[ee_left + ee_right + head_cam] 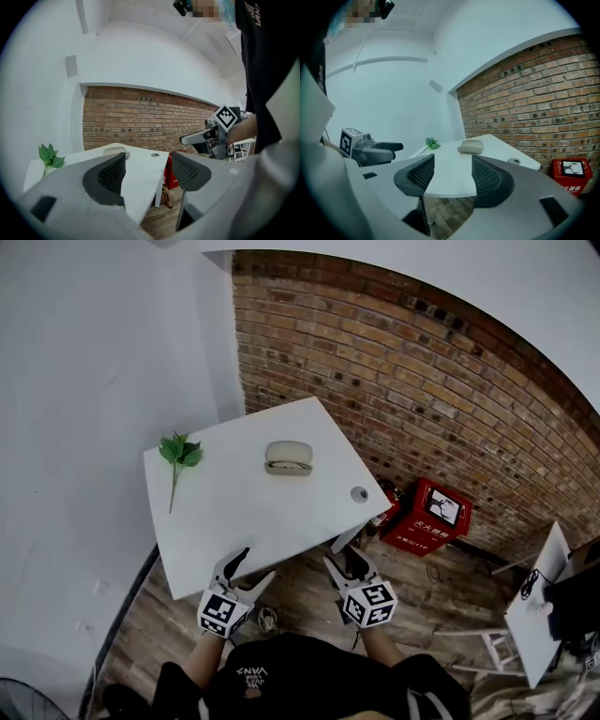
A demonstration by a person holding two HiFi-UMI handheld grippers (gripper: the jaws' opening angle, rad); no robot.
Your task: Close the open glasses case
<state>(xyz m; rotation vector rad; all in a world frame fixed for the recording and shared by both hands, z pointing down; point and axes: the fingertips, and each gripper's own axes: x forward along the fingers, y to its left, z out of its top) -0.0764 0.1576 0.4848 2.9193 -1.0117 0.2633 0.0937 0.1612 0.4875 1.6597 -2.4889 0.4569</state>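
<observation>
1. Both forearms reach forward from the person's body. The left gripper (258,564) and the right gripper (342,557) are side by side at the near edge of the white table (234,521), pointing across it, tilted slightly down.
2. Both grippers are released. In each gripper view the ribbed dark pads stand apart with nothing between them.
3. The glasses case (288,457) lies well apart from both grippers, towards the far side of the tabletop.
4. In the head view its long axis runs left to right. A dark seam shows along the side facing the person.
5. The case is a smooth, rounded grey-beige oblong.
6. A green leafy sprig (178,454) lies by the table's left edge. A rough brick wall (422,381) is behind the table.
</observation>
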